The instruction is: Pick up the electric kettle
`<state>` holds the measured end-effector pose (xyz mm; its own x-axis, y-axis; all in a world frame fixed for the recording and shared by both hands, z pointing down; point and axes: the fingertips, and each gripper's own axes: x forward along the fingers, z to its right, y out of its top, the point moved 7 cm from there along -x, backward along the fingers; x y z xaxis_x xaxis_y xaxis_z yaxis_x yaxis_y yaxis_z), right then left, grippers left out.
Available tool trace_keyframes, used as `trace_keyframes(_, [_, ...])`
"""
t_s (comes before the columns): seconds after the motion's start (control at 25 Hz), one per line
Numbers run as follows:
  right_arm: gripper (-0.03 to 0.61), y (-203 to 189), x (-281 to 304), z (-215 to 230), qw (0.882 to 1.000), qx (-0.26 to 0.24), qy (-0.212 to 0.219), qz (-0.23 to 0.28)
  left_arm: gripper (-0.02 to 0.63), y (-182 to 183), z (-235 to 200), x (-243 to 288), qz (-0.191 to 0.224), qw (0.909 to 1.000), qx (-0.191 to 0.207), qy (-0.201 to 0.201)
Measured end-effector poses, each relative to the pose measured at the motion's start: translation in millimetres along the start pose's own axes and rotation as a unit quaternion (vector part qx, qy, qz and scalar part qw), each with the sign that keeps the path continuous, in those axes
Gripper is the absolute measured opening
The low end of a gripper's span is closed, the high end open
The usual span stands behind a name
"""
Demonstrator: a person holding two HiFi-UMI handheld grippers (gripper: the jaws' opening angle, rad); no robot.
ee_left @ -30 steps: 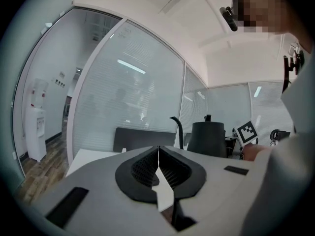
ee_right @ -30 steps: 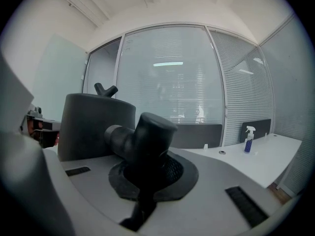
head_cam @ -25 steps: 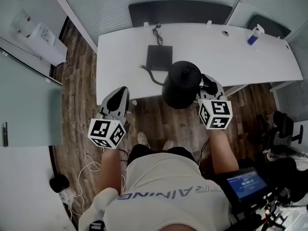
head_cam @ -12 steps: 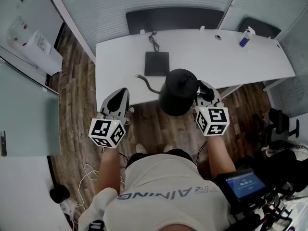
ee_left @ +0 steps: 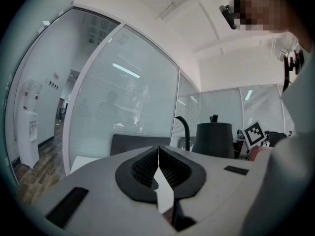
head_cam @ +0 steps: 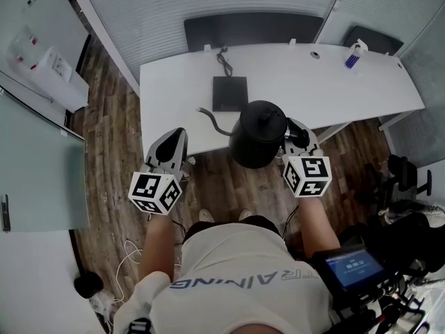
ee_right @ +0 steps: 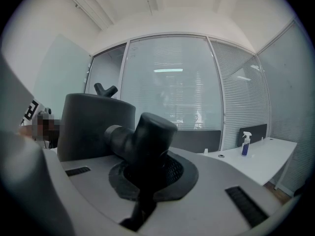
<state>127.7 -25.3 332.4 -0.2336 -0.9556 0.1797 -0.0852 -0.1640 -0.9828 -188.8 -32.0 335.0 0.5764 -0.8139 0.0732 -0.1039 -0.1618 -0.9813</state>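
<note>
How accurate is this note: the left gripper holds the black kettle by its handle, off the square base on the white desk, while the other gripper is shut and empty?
Wrong side. The right gripper is shut on the handle of the kettle, as the right gripper view shows. The kettle is off the base on the desk, and the left gripper is shut and empty.

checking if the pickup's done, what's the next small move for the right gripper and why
Probably just hold it level and steady. The kettle already hangs clear of its base, its handle clamped in the right gripper, so the pickup looks done; tilting could spill whatever is inside.
</note>
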Motion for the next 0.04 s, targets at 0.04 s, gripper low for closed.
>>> trace_keyframes(0.04, [0.009, -0.3, 0.2, -1.7, 1.000, 0.000, -0.001, 0.000, 0.020, -0.5, -1.0, -0.7, 0.000, 1.0000, -0.001, -0.001])
